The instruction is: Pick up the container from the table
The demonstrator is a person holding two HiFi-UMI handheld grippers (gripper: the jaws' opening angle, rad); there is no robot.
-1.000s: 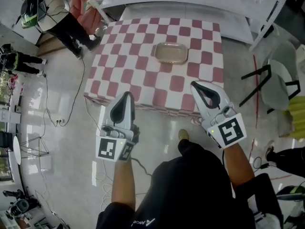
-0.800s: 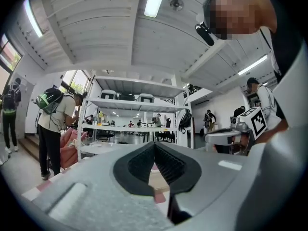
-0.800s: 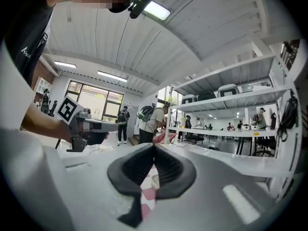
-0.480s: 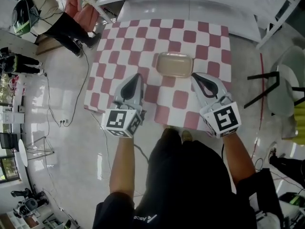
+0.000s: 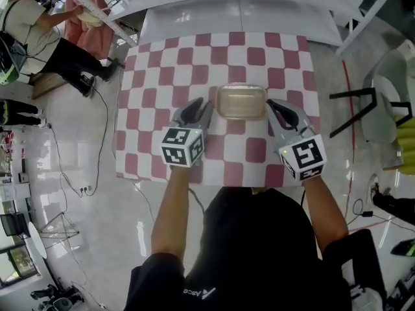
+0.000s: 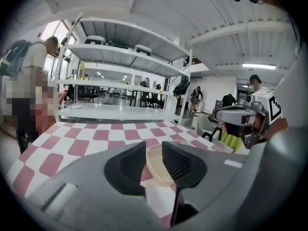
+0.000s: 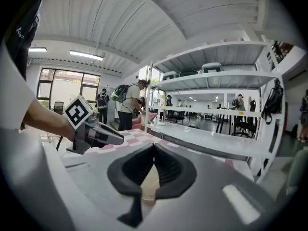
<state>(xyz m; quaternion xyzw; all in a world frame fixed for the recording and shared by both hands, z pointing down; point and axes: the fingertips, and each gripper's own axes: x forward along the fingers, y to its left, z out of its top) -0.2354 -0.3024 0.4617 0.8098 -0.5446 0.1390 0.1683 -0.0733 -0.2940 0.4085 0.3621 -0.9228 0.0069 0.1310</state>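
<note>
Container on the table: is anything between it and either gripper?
Nothing visible. The container sits alone on the checkered table. The left gripper, jaws opening with nothing between them, and the shut right gripper flank it, with an unobstructed gap on each side.

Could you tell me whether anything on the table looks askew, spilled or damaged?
Nothing stands out. The container sits flat and square on the checkered tablecloth, with no spill. The left gripper, jaws opening with nothing between them, and the shut right gripper flank it.
</note>
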